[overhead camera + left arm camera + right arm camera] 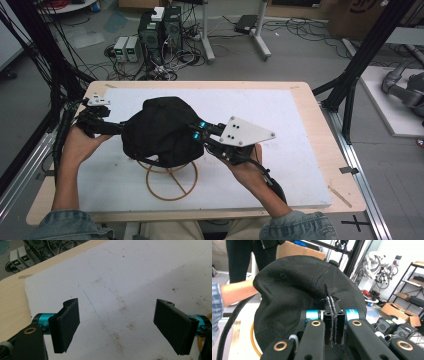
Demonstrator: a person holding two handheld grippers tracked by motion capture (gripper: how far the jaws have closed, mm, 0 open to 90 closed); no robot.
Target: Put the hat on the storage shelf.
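1. The black cap (162, 131) is seen raised over the white board (280, 115) of the tabletop (310, 165), above a wire stand (171, 180) with a ring base; whether it already bears on the stand's top cannot be told.
2. In the right gripper view, the right hand-held gripper (332, 307) is seen with its jaws pressed together on a fold of the cap's mesh fabric, at the edge nearest the camera. The grip looks thin, so it is judged that any pull should be kept gentle and in line with the jaws.
3. In the left gripper view, the left hand-held gripper (120, 325) is seen with its jaws spread wide and nothing between them; bare stained board lies beyond. In the high view it sits at the cap's left side, just beside the fabric.
4. Step judged in hand: the cap is being settled on, or taken off, the stand; which of the two cannot be told.
5. It is advised that the left jaws be closed on the opposite rim before the cap is moved, so that the load is shared.
6. The crown is best kept centred over the ring.
7. Risk noted: a light wire stand may tip if dragged sideways.
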